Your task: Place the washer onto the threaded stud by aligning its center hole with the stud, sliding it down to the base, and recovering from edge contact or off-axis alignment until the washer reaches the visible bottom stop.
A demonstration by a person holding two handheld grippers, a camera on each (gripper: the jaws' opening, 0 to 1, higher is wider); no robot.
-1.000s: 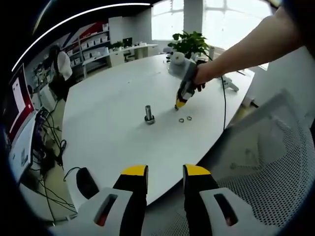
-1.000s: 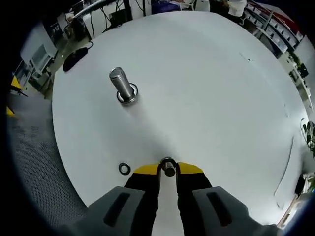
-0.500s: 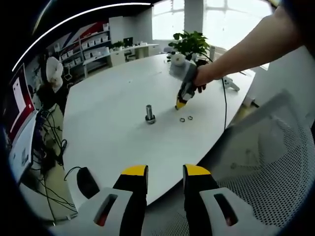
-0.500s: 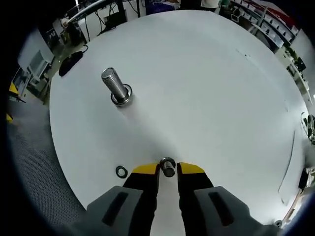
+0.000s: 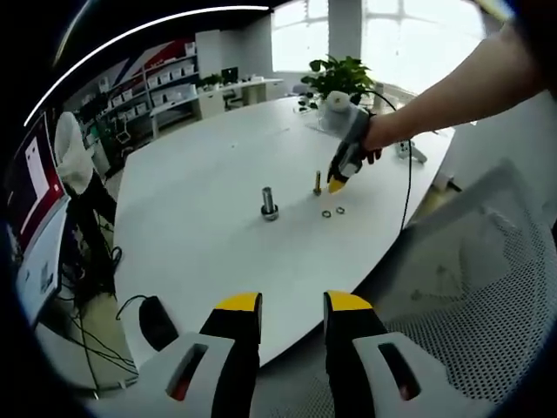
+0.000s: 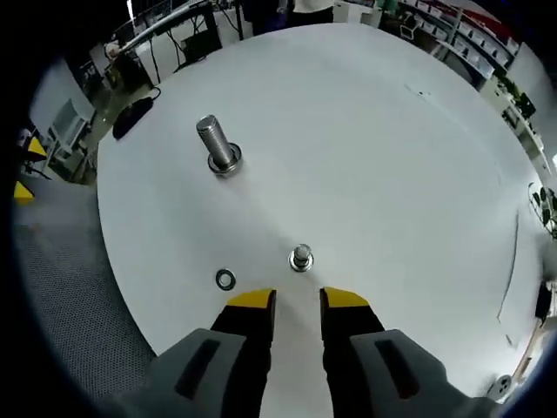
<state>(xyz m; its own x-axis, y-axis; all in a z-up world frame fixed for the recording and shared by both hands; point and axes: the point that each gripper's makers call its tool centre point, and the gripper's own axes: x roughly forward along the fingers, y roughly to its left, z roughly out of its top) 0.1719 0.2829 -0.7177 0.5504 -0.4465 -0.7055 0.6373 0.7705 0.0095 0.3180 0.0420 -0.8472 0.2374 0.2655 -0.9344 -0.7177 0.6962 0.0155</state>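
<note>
The small stud (image 6: 301,258) has been released by the right gripper (image 6: 296,300), now parted.
Two studs and one loose washer (image 6: 225,279) are seen on the white table (image 6: 365,157); the left gripper (image 5: 292,305) is held apart, empty.

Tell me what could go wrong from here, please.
1. The right gripper is open and holds nothing; the small stud stands free just ahead of it, so a careless move forward may knock it over.
2. The washer lies flat on the table, so it may slide away when grasped.
3. The big stud stands close by; the washer might go onto the wrong one.
</note>
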